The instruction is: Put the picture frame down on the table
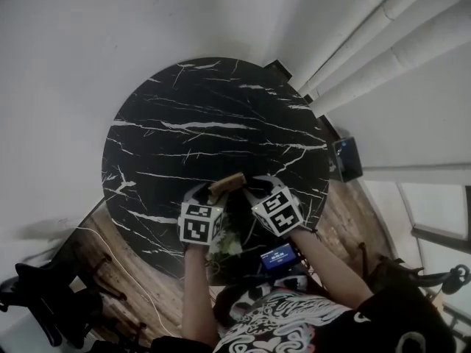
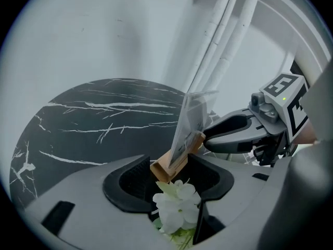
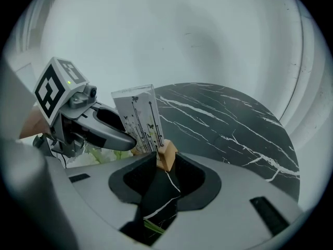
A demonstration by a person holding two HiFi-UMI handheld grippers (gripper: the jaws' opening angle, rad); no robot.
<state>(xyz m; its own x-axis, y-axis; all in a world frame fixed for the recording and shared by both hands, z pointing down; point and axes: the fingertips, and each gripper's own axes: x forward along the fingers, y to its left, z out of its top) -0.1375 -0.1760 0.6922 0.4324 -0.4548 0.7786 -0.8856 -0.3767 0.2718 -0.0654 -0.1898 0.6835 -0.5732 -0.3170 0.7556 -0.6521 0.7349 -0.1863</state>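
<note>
The picture frame (image 1: 227,183) is a clear upright panel (image 2: 191,120) printed with thin plant drawings (image 3: 138,120), set in a pale wooden base (image 3: 166,157). Both grippers hold that base, one at each end. My left gripper (image 2: 169,168) is shut on the base's left end, and my right gripper (image 3: 162,163) is shut on the other end. In the head view the left gripper (image 1: 208,195) and right gripper (image 1: 250,191) meet over the near part of the round black marble table (image 1: 191,123). I cannot tell whether the base touches the tabletop.
White flowers (image 1: 228,245) with green leaves lie just under the grippers at the table's near edge, also in the left gripper view (image 2: 174,204). White pipes (image 1: 383,35) run along the wall at right. A dark box (image 1: 346,159) sits on the wooden floor beside the table.
</note>
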